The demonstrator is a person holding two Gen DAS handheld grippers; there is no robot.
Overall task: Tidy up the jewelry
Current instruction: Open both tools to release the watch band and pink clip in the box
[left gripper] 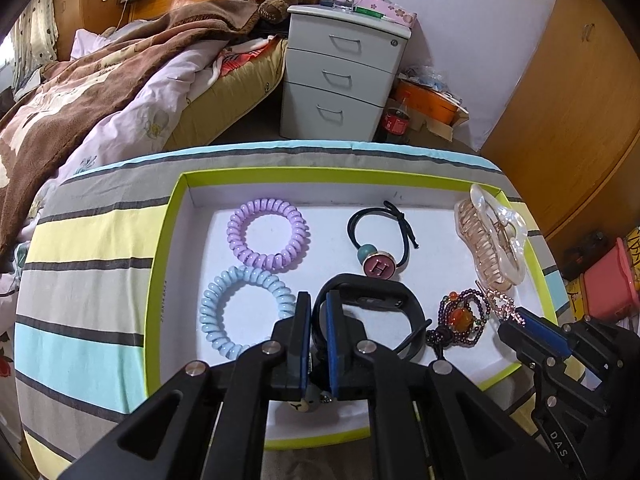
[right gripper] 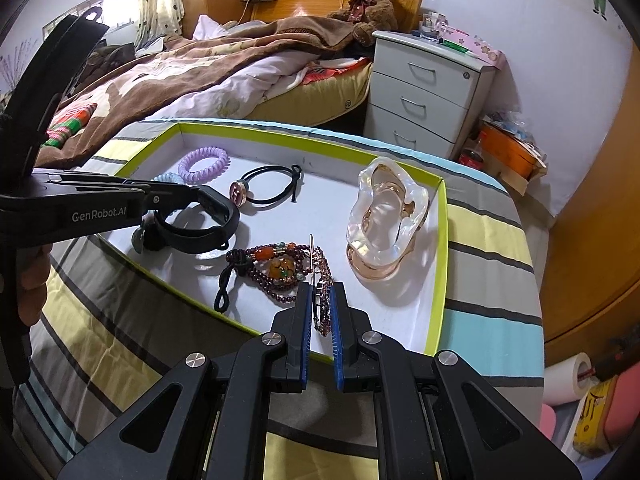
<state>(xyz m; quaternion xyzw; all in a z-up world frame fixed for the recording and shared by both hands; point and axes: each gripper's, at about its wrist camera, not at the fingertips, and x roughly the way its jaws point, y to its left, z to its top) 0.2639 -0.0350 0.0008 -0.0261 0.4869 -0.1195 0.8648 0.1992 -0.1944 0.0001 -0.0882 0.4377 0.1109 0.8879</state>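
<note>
L gripper [left gripper: 319,308] clamped on black smart band [left gripper: 376,300], near-centre of the green-rimmed tray [left gripper: 160,280]. R gripper [right gripper: 321,300] pinching rhinestone hair clip [right gripper: 320,276], just right of garnet bead bracelet [right gripper: 264,268], near-right in tray.

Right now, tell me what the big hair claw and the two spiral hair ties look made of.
Hair claw: likely clear glossy plastic or acrylic, peach-tinted, light passing through. Purple spiral tie and blue spiral tie: probably smooth shiny plastic coil, with bright highlights on each loop.

In the tray [left gripper: 160,280], two coil ties [left gripper: 267,233] lie left, the hair clip [left gripper: 491,240] right (wristband [left gripper: 372,312] between).
</note>
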